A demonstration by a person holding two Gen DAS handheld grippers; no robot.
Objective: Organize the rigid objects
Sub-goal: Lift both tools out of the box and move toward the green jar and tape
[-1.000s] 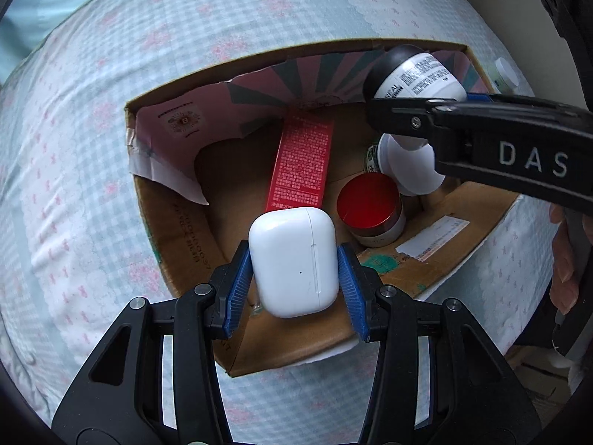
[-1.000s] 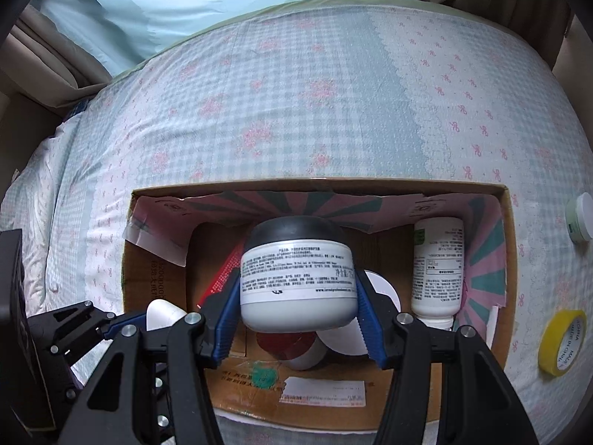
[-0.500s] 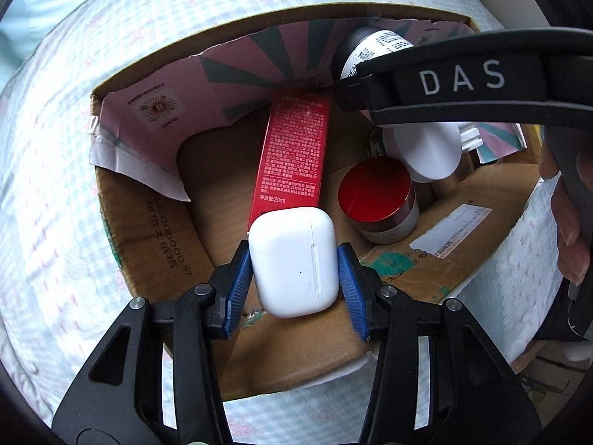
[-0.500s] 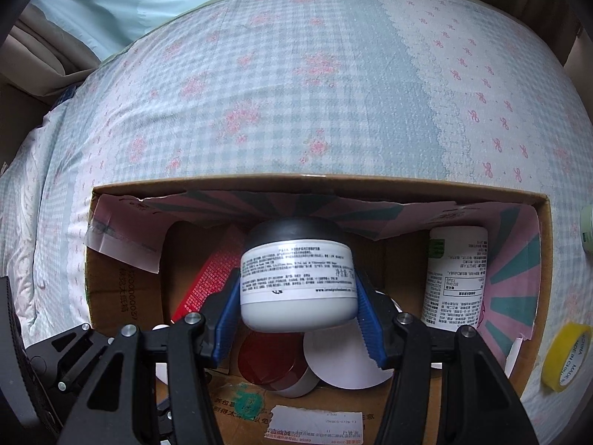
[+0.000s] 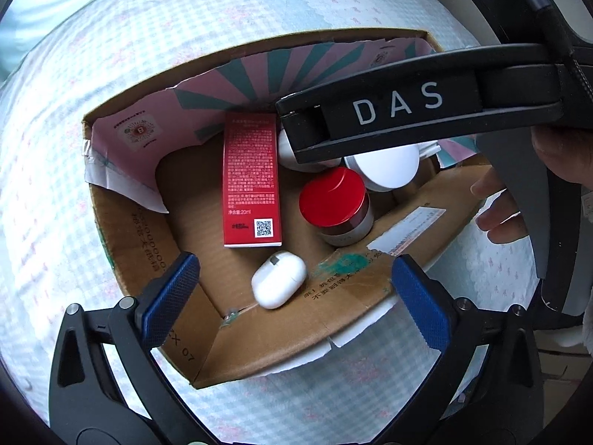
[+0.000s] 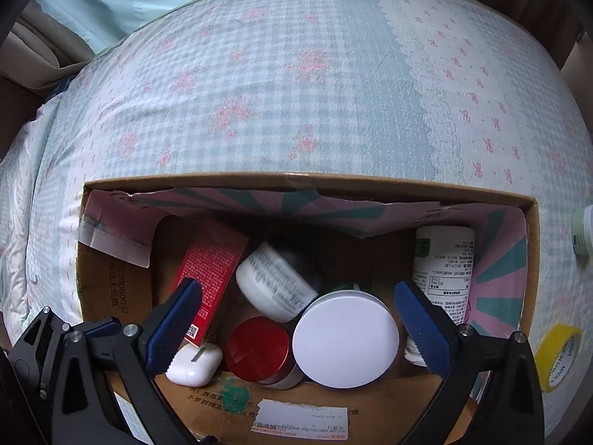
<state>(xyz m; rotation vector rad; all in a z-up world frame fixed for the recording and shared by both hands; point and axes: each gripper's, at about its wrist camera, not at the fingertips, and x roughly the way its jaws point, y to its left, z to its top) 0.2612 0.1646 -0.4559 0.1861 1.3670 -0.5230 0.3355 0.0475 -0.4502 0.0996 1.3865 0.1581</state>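
Observation:
A cardboard box (image 5: 259, 337) (image 6: 304, 180) sits on the bed. My left gripper (image 5: 296, 289) hovers over its near side, jaws opening wide, nothing pressed between them. Below it the white earbud case (image 5: 278, 280) (image 6: 193, 365) lies loose on the box floor. My right gripper (image 6: 298, 319) hangs over the box too, jaws opening, nothing gripped. Beneath it the white jar with the black lid (image 6: 276, 282) lies on its side against the red carton (image 5: 251, 178) (image 6: 209, 270). In the left wrist view the right gripper's black body hides most of that jar.
Also in the box: a red-lidded jar (image 5: 333, 204) (image 6: 259, 350), a white-lidded tub (image 6: 344, 339) (image 5: 383, 165) and a white bottle (image 6: 443, 267). A yellow tape roll (image 6: 559, 356) and a small jar (image 6: 582, 231) lie on the blanket at right. A person's fingers (image 5: 500, 207) show by the box.
Both grippers opened. The earbud case dropped from the left jaws to the box floor, and the black-lidded jar fell from the right jaws and tipped onto its side.

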